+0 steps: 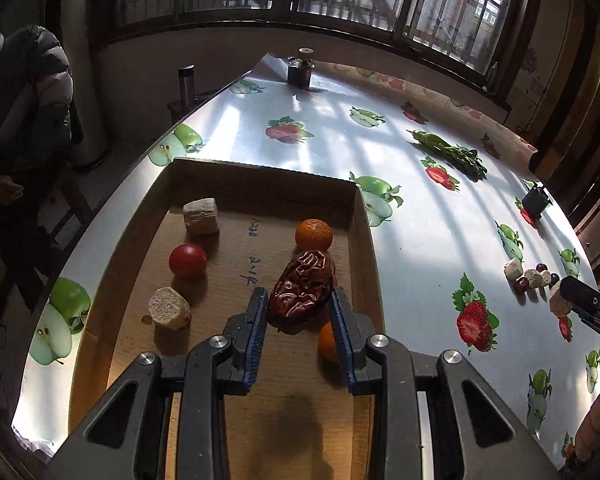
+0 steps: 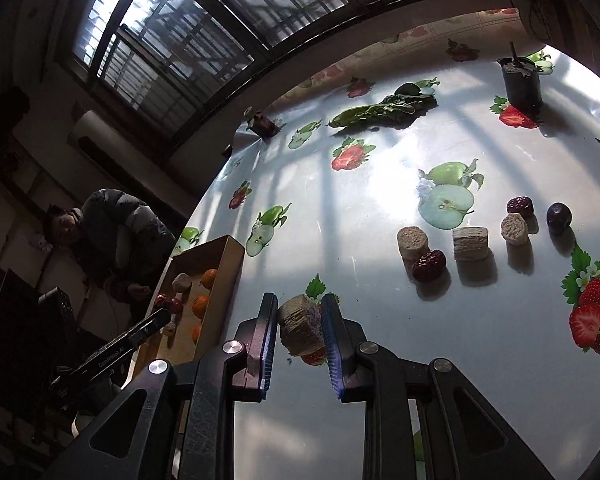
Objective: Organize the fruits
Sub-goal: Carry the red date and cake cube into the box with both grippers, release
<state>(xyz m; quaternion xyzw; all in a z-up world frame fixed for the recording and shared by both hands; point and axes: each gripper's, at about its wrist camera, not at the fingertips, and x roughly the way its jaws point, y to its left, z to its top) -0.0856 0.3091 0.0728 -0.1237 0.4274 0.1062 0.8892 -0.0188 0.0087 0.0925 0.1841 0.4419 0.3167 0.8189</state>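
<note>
Presently, left gripper (image 1: 300, 312): fingers closed on a date (image 1: 302, 294), held over the box (image 1: 364, 216).
Right gripper (image 2: 300, 326): a beige block (image 2: 300, 330) is pinched just above the bench (image 2: 380, 184).
Box contents: oranges, tomato, blocks.
Risk: the date could be dropped on the orange (image 1: 314, 234) and roll it.
Farther: loose pieces (image 2: 466, 242) are left on the bench.

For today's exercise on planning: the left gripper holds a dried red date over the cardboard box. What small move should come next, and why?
Probably lower and open the left gripper: the date hangs above the box floor, beside an orange.
</note>
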